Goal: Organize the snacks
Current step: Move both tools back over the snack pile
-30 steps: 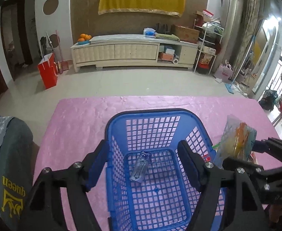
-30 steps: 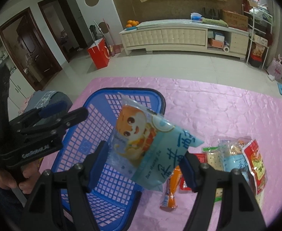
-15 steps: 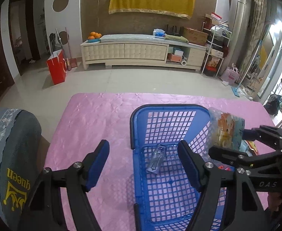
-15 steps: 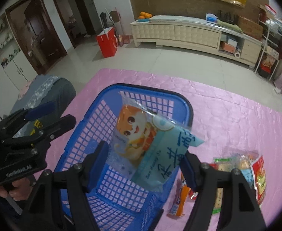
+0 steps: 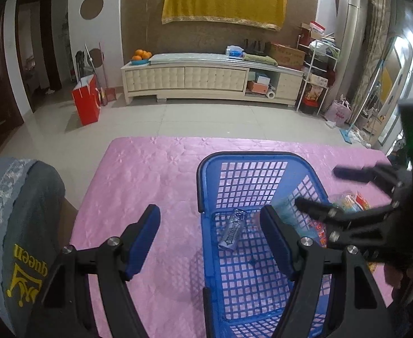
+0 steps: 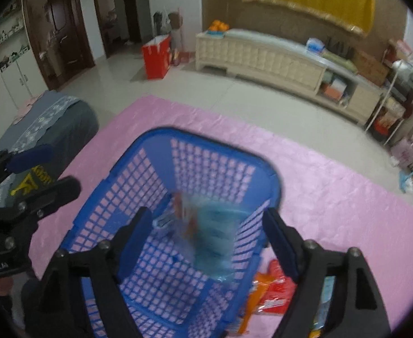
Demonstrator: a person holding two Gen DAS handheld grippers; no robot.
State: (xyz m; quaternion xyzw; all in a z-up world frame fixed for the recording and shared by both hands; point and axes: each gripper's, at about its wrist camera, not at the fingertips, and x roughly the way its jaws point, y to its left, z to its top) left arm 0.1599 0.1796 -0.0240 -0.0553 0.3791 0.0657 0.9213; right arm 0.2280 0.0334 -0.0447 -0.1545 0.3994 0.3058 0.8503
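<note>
the light-blue plastic snack bag drops blurred into the blue plastic lattice basket as the right claw is opening, so keep it centred above; left claw gapes empty.

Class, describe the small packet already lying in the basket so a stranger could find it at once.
On the pink table cover stands a blue lattice basket. On its floor lies a small silvery packet, slim and dark-lettered, unlike the larger pale-blue snack bag blurred beside it.
</note>
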